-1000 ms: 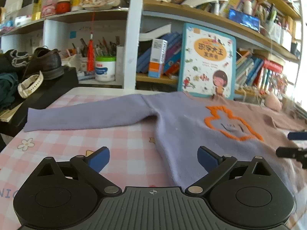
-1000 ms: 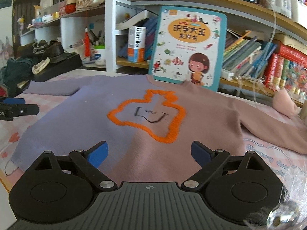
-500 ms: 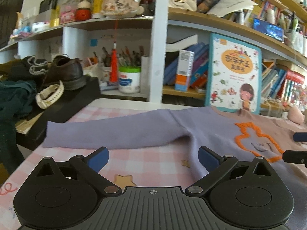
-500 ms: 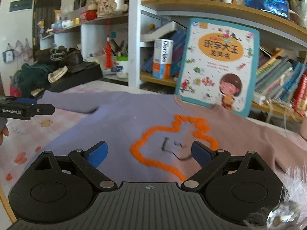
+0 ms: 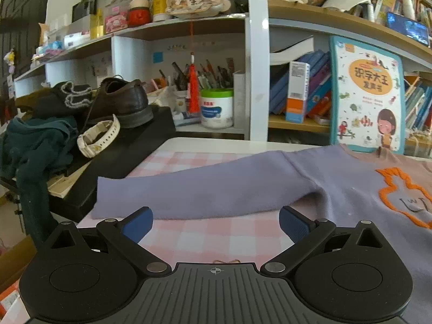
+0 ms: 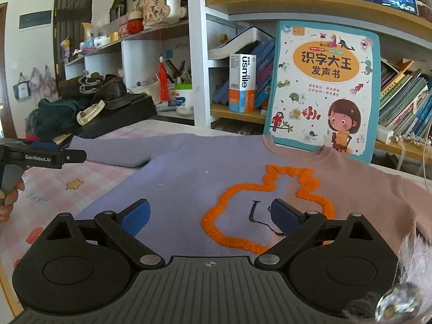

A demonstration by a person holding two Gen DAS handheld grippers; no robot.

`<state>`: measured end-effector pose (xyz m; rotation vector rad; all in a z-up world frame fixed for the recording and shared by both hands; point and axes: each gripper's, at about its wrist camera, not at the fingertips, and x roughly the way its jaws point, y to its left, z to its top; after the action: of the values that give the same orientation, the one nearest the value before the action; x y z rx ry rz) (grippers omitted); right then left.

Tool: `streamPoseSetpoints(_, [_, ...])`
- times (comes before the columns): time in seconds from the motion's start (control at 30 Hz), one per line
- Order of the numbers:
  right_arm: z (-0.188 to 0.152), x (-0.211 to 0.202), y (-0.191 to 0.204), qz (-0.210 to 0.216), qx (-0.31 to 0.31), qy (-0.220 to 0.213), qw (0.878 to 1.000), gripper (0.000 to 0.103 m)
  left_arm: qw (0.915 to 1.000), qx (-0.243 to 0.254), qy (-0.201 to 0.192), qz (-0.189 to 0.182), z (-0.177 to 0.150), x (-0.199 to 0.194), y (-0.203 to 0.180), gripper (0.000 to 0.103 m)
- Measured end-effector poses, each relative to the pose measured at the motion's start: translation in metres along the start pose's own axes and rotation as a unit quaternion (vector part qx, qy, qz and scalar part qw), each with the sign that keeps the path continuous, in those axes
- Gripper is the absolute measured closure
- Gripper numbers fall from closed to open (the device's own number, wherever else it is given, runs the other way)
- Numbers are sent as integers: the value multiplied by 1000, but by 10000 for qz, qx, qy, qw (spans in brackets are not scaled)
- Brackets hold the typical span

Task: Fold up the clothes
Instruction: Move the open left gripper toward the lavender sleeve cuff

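A lilac-to-pink sweater [image 6: 189, 178] with an orange outline patch [image 6: 270, 205] lies flat on a pink checked tablecloth [image 5: 216, 232]. Its left sleeve [image 5: 205, 189] stretches out toward the table's left edge. My left gripper [image 5: 216, 220] is open and empty, just in front of the sleeve, near its cuff end [image 5: 108, 197]. It also shows at the left of the right wrist view [image 6: 54, 156]. My right gripper [image 6: 209, 214] is open and empty, low over the sweater's chest, by the orange patch.
A children's book [image 6: 321, 89] leans on the shelf behind the collar. A black box [image 5: 129, 156] with a brown shoe [image 5: 121, 102], a watch strap and dark clothes [image 5: 35, 145] sits at the table's left. Crowded bookshelves [image 5: 297, 91] stand behind.
My left gripper has moved left along the sleeve toward the cuff. My right gripper has moved forward over the sweater's chest. Both stay open.
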<state>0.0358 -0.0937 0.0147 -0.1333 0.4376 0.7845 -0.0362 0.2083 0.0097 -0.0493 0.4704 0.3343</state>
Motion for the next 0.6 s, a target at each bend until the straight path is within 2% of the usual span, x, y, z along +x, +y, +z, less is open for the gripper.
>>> streamPoseSetpoints(0.17, [-2, -5, 1, -195, -170, -173, 9995, 7, 9997, -82, 88, 230, 4, 15, 6, 2])
streamPoseSetpoints(0.27, [-4, -6, 4, -231, -339, -237, 9989, 7, 9988, -301, 112, 377, 5, 22, 16, 2])
streamPoseSetpoints(0.6, [-13, 4, 4, -13, -248, 39, 9997, 7, 9894, -1206, 266, 764, 8, 39, 68, 3])
